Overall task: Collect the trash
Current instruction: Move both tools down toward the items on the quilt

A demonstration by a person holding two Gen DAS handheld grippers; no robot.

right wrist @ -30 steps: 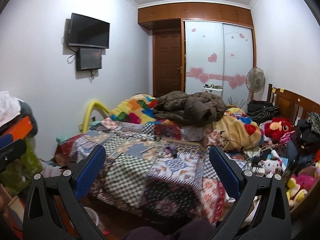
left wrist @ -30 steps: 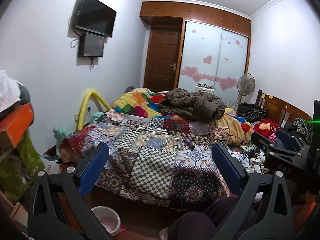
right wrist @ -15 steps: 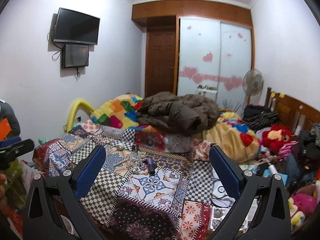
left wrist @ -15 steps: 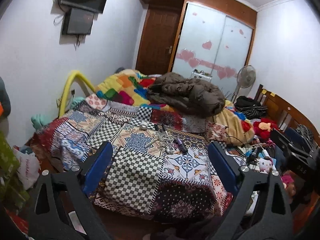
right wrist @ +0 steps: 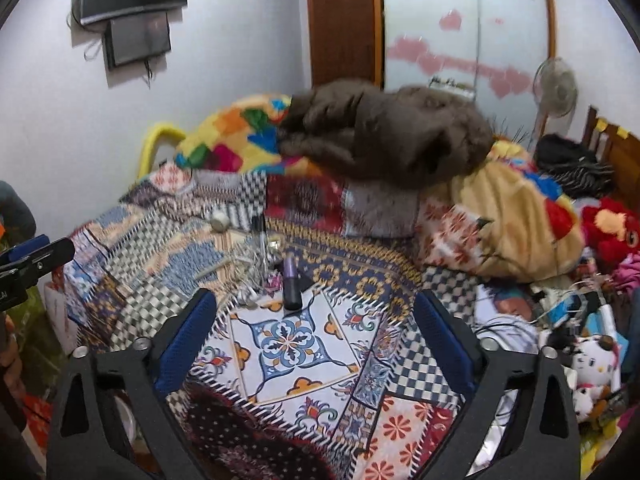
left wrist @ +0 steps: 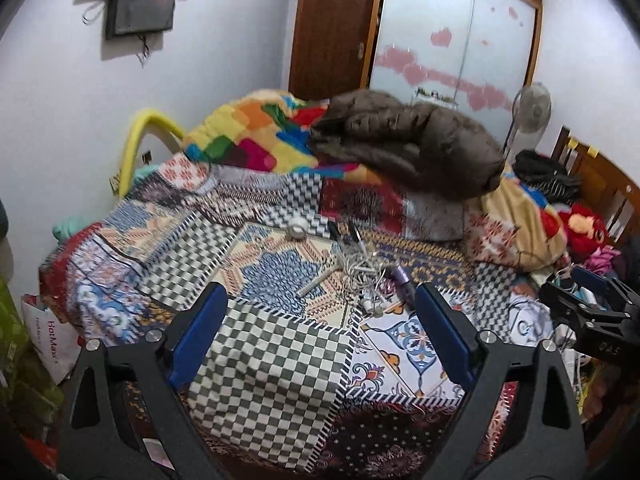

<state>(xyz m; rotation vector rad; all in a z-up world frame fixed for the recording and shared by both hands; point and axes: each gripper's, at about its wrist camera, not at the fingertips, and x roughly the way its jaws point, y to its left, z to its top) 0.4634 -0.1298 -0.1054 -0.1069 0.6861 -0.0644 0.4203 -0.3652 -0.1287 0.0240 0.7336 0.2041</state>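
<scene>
We judge the collecting not yet begun: both the left tongs (left wrist: 320, 320) and right tongs (right wrist: 316, 316) hang spread and empty above the bed (left wrist: 264, 364), the trash cluster (left wrist: 360, 268) untouched at 12 o'clock ahead.

Small litter clustered on a patchwork bedspread (left wrist: 256, 360), mid-bed, in front of a heaped brown coat (left wrist: 404, 148).

- Tape roll (left wrist: 297, 227): pale, ring-shaped, at the far edge of the cluster, set a little apart.
- Tangle of white cords (left wrist: 360, 270): loose heap, spread across the middle, touching neighbouring pieces.
- Pale stick (left wrist: 318, 283): slender, lying flat, slanted, at the near left of the cords.
- Purple tube (right wrist: 292, 282): short cylinder with dark end, lying flat, just right of the cords.
- Dark pens (left wrist: 334, 232): thin, lying flat beside the tape roll; details blurred.
</scene>
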